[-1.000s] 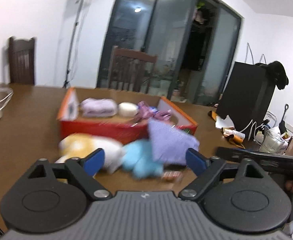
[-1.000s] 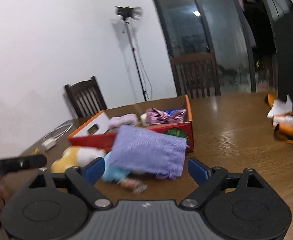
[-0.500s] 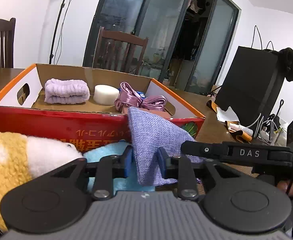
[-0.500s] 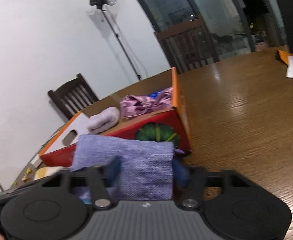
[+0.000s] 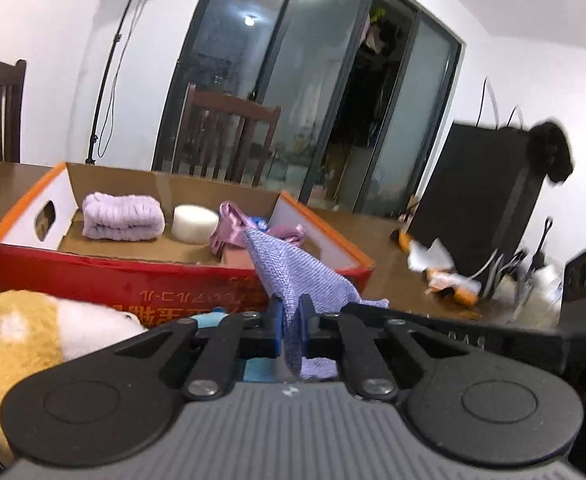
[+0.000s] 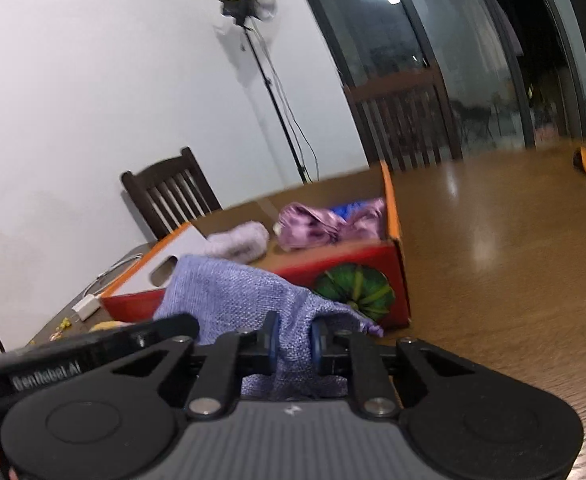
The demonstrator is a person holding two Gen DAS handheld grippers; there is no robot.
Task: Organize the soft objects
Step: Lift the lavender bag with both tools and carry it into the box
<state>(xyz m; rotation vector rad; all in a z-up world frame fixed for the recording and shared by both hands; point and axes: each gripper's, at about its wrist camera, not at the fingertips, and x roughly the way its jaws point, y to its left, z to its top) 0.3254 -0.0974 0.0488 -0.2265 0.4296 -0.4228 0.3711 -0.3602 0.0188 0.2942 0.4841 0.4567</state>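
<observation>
A lavender knit cloth point(image 5: 297, 276) hangs lifted between both grippers, just in front of the red cardboard box point(image 5: 113, 284). My left gripper point(image 5: 291, 314) is shut on one edge of the cloth; its blue pads pinch the fabric. My right gripper point(image 6: 295, 338) is shut on the other edge of the same cloth point(image 6: 233, 296). Inside the box lie a rolled lilac towel point(image 5: 123, 216), a white sponge point(image 5: 195, 224) and a pink satin piece point(image 5: 233, 228). A yellow and white plush toy point(image 5: 33, 340) and a light blue soft thing point(image 5: 209, 318) lie before the box.
The box stands on a brown wooden table point(image 6: 493, 260). A black bag point(image 5: 477, 200) with papers and cables is at the right. Wooden chairs point(image 5: 221, 136) and a light stand point(image 6: 277, 92) are behind the table. A white charger point(image 6: 85, 306) lies at the left.
Both grippers went from wide open to shut on the lavender cloth and came closer to it. The cloth has been pulled up off the toys, its edges bunched in the pads.
</observation>
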